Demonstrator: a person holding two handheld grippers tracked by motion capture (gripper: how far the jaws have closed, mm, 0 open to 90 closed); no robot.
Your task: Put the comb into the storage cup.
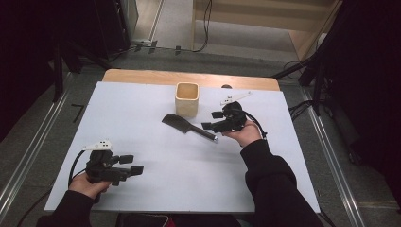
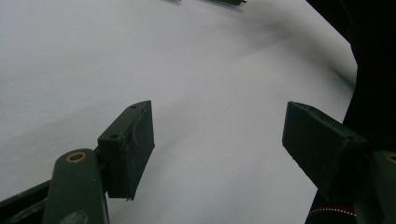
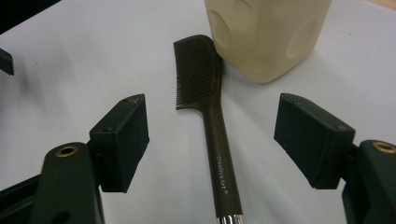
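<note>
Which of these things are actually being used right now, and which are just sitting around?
In use:
- right gripper, jaws open, lined up on the comb's handle
- comb, flat on the white sheet
- cream cup, upright beside the comb's head

Lying about:
- left gripper, open, idle over bare white sheet
- cables on the floor

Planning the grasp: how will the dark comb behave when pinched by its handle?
The comb looks like stiff plastic, so it probably won't flop. Lying flat, it likely won't roll, though its thin smooth handle may slip. The open right gripper straddles it.
</note>
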